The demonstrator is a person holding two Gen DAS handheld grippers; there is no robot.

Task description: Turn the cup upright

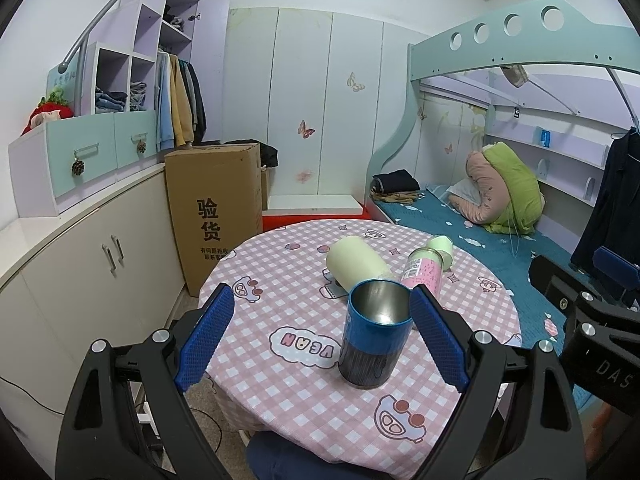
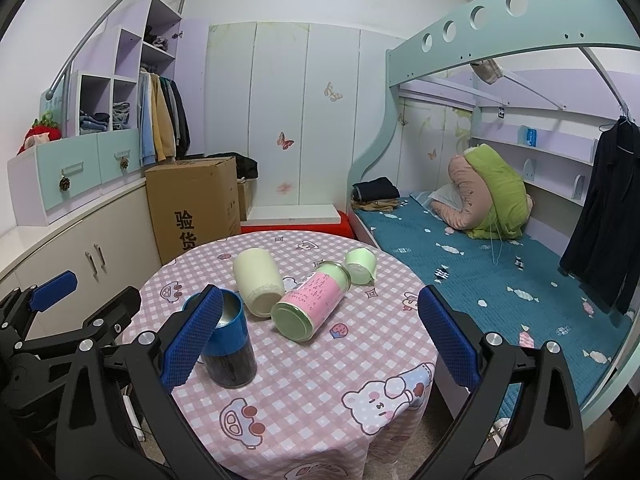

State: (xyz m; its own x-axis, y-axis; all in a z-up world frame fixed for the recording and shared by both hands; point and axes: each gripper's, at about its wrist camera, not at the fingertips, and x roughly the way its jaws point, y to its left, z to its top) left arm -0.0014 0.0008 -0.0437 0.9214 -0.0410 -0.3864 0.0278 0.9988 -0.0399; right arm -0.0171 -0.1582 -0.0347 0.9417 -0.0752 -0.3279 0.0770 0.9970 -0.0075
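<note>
Both tongs gape wide, left gripper (image 1: 322, 336) and right gripper (image 2: 320, 340) holding nothing; blue-and-black steel-lined cup (image 1: 374, 334) stands upright on the round pink checked-cloth table (image 1: 280, 392), between the left jaws, untouched

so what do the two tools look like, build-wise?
Both match: the left tool and right tool have black plastic frames with silver screw heads. Each carries two blue fingers with a diamond-textured grip surface. White letters "DAS" show on the right tool's body in the left wrist view.

Upright cup (image 1: 374, 334) on table (image 1: 288, 408), two toppled cups (image 1: 356, 266) behind.
</note>
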